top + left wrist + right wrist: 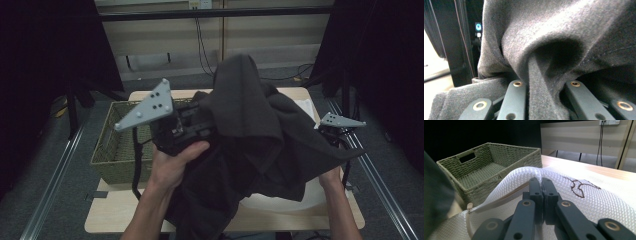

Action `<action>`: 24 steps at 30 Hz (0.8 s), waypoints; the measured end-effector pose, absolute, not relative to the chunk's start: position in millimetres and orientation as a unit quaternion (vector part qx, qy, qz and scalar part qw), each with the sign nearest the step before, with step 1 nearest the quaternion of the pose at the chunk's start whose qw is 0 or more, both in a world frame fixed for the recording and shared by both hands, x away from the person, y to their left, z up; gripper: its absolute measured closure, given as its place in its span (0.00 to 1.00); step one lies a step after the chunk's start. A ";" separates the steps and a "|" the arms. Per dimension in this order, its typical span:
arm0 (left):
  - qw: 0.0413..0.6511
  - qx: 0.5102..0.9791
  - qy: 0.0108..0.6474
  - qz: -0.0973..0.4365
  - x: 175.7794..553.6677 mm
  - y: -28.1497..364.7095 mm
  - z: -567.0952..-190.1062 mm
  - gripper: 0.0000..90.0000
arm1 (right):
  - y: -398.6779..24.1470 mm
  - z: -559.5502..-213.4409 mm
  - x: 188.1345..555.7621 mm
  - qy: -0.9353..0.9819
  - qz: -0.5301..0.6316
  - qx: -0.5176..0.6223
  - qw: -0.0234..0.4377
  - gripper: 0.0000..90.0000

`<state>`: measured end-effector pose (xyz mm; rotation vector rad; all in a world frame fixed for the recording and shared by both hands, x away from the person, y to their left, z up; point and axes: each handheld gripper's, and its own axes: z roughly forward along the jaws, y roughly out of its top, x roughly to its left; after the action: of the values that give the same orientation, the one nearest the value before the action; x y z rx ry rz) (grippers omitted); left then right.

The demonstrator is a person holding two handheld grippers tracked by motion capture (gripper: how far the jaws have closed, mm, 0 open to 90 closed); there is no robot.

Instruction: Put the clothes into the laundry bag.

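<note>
Left tongs (212,131) pinching dark grey cloth (250,125), right tongs (542,185) pinching white mesh bag's (599,202) edge. Cloth not yet in bag. Green basket (107,150) waiting nearby.

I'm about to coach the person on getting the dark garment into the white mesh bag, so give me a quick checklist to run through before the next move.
1. Left gripper shut on the dark garment: ok, a fold is pinched between its fingers.
2. Right gripper shut on the white mesh bag: ok, mesh bunched at the tips.
3. Bag mouth open: cannot tell; zipper edge shows, opening hidden.
4. Garment lifted off the table: not ok, its lower part hangs down over the near edge.
5. Woven basket out of the way: ok, it stands to the left.
</note>
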<state>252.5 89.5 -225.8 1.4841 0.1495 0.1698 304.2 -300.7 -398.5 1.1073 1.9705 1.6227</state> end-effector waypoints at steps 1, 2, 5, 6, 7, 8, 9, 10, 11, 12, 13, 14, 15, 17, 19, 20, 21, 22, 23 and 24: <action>0.729 0.676 0.072 0.072 255.0 87.5 -235.1 0.87 | -300.8 -398.6 304.0 0.699 0.573 0.389 0.179 0.98; 0.724 0.682 0.076 0.074 257.4 86.1 -244.1 0.87 | -301.4 -398.9 303.5 0.699 0.572 0.390 0.179 0.99; 0.718 0.687 0.089 0.063 265.9 80.2 -271.4 0.87 | -301.8 -400.1 303.5 0.700 0.570 0.392 0.177 0.99; 0.719 0.687 0.092 0.057 269.1 78.5 -280.8 0.87 | -301.6 -400.5 303.7 0.701 0.570 0.392 0.176 0.99; 0.718 0.687 0.099 0.052 271.7 76.6 -289.4 0.87 | -301.1 -401.0 303.9 0.702 0.567 0.393 0.178 0.99; 0.717 0.688 0.103 0.048 274.0 74.4 -297.7 0.87 | -300.1 -401.5 304.2 0.704 0.568 0.390 0.176 0.99; 0.714 0.690 0.108 0.045 276.3 72.2 -305.7 0.87 | -299.4 -401.5 304.1 0.704 0.565 0.392 0.176 0.99; 0.714 0.690 0.111 0.041 278.5 69.6 -313.2 0.87 | -298.8 -402.1 304.6 0.705 0.567 0.390 0.175 0.99; 0.713 0.692 0.108 0.040 281.0 67.8 -320.2 0.87 | -298.7 -402.3 304.8 0.706 0.565 0.389 0.174 0.99; 0.716 0.689 0.111 0.036 282.6 65.2 -326.9 0.87 | -298.1 -402.5 304.7 0.706 0.565 0.390 0.174 0.99; 0.713 0.691 0.115 0.034 284.1 63.1 -332.3 0.87 | -298.0 -402.5 304.4 0.706 0.565 0.391 0.173 0.99; 0.710 0.694 0.115 0.036 285.4 60.4 -336.9 0.87 | -298.1 -402.4 304.3 0.706 0.565 0.389 0.173 0.99; 0.703 0.700 0.117 0.041 286.1 58.0 -341.2 0.87 | -298.3 -402.4 304.1 0.706 0.565 0.390 0.174 0.99; 0.698 0.706 0.113 0.039 289.1 51.5 -351.1 0.87 | -298.5 -402.8 303.9 0.707 0.565 0.390 0.173 0.99; 0.690 0.714 0.114 0.039 292.0 45.6 -359.9 0.87 | -298.6 -403.2 303.7 0.706 0.564 0.391 0.172 0.99; 0.688 0.715 0.118 0.036 293.8 40.7 -366.6 0.87 | -298.6 -403.2 303.6 0.707 0.564 0.390 0.172 0.99; 0.683 0.720 0.117 0.036 295.3 38.6 -370.4 0.87 | -298.7 -403.1 303.6 0.707 0.564 0.389 0.173 0.99; 0.679 0.723 0.122 0.033 297.3 34.9 -376.6 0.87 | -298.7 -403.0 303.4 0.708 0.564 0.389 0.174 0.99; 0.674 0.728 0.118 0.032 299.6 32.5 -381.2 0.87 | -299.1 -402.9 303.0 0.708 0.562 0.390 0.173 0.99; 0.668 0.733 0.121 0.038 300.6 29.9 -385.5 0.87 | -299.9 -403.1 303.0 0.708 0.562 0.390 0.174 0.99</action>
<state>300.6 29.9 -385.5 1.6543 0.2740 0.0852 303.0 -299.9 -403.1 1.1061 2.0084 1.5937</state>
